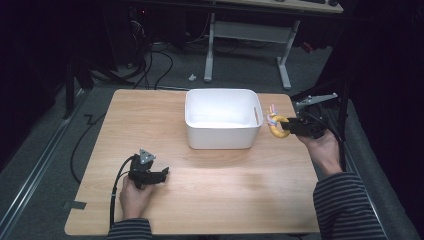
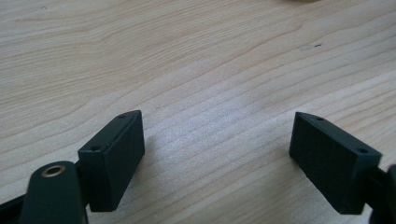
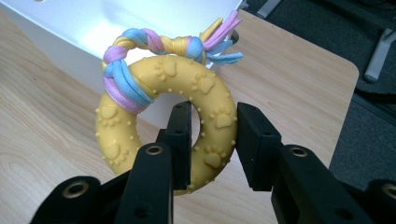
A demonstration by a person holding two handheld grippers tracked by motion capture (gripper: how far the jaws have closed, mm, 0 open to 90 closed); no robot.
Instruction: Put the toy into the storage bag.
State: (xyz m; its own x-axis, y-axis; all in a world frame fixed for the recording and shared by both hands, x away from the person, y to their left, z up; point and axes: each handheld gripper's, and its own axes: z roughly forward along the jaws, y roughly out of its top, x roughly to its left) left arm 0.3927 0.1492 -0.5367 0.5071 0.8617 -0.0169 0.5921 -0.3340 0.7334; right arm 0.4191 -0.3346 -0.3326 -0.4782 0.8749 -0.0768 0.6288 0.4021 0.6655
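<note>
Right tongs (image 3: pixel 212 135) clamp one side of the yellow ring toy (image 3: pixel 163 121), one jaw through its hole and the other outside, with the plaited rope (image 3: pixel 140 44) uppermost. The ring hangs just off the right-hand wall of the white bin (image 1: pixel 222 120), near rim height, so the likely path runs leftward over that wall. Left tongs (image 2: pixel 217 154) rest open and empty on the surface (image 1: pixel 210 195), well in front of the bin's left corner.

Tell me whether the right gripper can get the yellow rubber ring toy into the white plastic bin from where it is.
Probably yes: the right gripper holds the yellow rubber ring toy beside the white plastic bin, whose top is open.
</note>
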